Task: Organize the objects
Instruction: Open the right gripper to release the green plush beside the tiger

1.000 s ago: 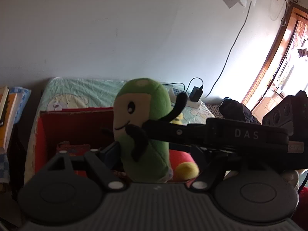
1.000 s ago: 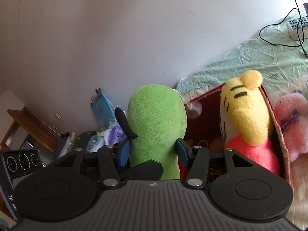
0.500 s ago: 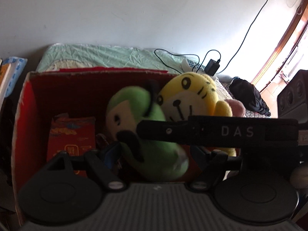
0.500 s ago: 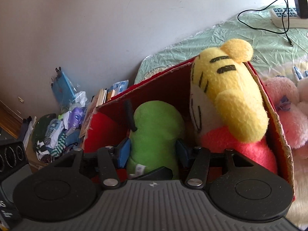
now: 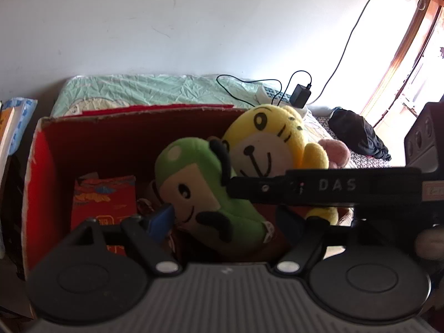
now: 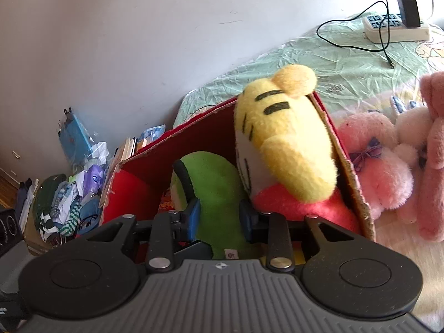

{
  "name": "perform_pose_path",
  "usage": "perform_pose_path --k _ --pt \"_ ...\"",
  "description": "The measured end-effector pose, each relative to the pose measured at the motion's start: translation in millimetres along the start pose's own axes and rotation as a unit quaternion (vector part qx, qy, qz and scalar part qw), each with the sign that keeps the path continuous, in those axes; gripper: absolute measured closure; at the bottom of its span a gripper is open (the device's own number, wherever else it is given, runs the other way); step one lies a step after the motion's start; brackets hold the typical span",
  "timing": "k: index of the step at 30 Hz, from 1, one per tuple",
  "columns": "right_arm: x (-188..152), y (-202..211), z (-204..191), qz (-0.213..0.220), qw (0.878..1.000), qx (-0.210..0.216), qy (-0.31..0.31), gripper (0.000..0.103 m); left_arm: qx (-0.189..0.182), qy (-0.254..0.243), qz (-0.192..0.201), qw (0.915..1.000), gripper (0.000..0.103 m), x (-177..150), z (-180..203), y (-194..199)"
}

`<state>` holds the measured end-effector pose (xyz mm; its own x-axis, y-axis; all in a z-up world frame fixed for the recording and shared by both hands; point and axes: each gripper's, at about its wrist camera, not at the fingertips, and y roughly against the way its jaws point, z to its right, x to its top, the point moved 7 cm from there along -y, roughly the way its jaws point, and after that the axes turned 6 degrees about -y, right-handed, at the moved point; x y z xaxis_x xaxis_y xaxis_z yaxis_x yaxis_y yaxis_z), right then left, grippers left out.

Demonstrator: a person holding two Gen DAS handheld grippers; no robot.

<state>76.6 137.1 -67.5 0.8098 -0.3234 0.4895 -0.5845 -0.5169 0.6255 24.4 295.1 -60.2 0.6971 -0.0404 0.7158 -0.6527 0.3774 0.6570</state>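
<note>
The right gripper [image 6: 219, 217] reaches forward and down into the red cardboard box [image 6: 349, 166], its jaws closed on the lower body of the green plush toy [image 6: 216, 183]; the blue pads press into the plush on both sides. The toy sits inside the box, leaning back against the yellow tiger plush [image 6: 288, 149], which stands at the box's 3 o'clock side with its head rising above the rim.

From the left wrist view the left gripper [image 5: 224, 222] hovers at the near edge of the box [image 5: 38, 166], pointed across the opening. Its jaws stand wide; the green plush toy [image 5: 199, 188] lies between them, and whether the blue pad [image 5: 162, 217] at 9 o'clock touches the toy's face cannot be told. The right gripper's black body [image 5: 327, 188] crosses this view from 3 o'clock, ending at the toy. The yellow tiger plush [image 5: 266, 144] sits at 1 o'clock of the green one, and a red packet [image 5: 102, 202] lies on the box floor at 9 o'clock.

Pink plush toys [image 6: 388, 172] lie on the bed [image 6: 347, 66] outside the box, at 3 o'clock. A power strip [image 6: 396, 27] with a plugged charger rests on the bed at 1 o'clock
</note>
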Motion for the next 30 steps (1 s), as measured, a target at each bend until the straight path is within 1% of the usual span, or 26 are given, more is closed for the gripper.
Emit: perform_pose_path --k 3,6,9,11,14,18,20,22,24,27,28,30 --pt "2.1 2.0 3.6 -0.001 1.0 -0.006 -0.008 0.079 0.001 -0.001 -0.003 1.0 0.023 4.4 1.9 -6.9" --pt "4.5 5.8 11.5 -0.003 1.0 0.003 -0.031 0.083 -0.004 -0.013 -0.005 0.9999 0.023 9.1 8.7 -12.6" --pt "5.6 4.6 15.2 -0.008 0.999 0.005 -0.038 0.088 0.011 -0.051 0.001 0.9986 0.022 11.5 20.3 -16.5" --pt "4.1 3.5 15.0 -0.004 1.0 0.003 -0.031 0.087 0.024 -0.074 0.001 0.997 0.021 11.9 26.1 -21.4" --pt "2.1 0.5 14.0 -0.005 1.0 -0.001 -0.011 0.089 0.031 -0.088 -0.002 0.9956 0.021 11.6 28.4 -25.3" --pt "-1.8 -5.5 9.6 -0.024 1.0 -0.008 0.009 0.086 0.018 -0.072 -0.014 0.9972 0.019 5.4 25.0 -22.8" --pt "-3.2 -7.5 6.1 -0.032 0.999 0.0 0.009 0.082 0.003 -0.05 -0.013 0.9986 0.019 3.3 20.0 -16.2" --pt "-3.8 -9.7 3.4 -0.036 0.999 0.002 0.01 0.082 -0.007 -0.034 -0.013 0.9993 0.019 3.1 16.6 -11.7" --pt "-3.5 -10.2 3.9 -0.031 0.999 -0.005 0.011 0.082 0.001 -0.042 -0.013 0.999 0.019 2.5 16.5 -11.5" --pt "-1.8 -5.0 6.2 -0.024 1.0 -0.005 0.009 0.082 0.012 -0.047 -0.014 0.9987 0.021 2.9 18.3 -14.8" --pt "-0.5 -1.3 7.0 -0.019 1.0 -0.003 0.008 0.081 0.013 -0.045 -0.012 0.9988 0.018 3.0 18.9 -15.0" --pt "1.8 4.2 7.4 -0.008 1.0 0.007 0.003 0.079 0.015 -0.041 -0.011 0.999 0.016 2.4 18.8 -13.9"
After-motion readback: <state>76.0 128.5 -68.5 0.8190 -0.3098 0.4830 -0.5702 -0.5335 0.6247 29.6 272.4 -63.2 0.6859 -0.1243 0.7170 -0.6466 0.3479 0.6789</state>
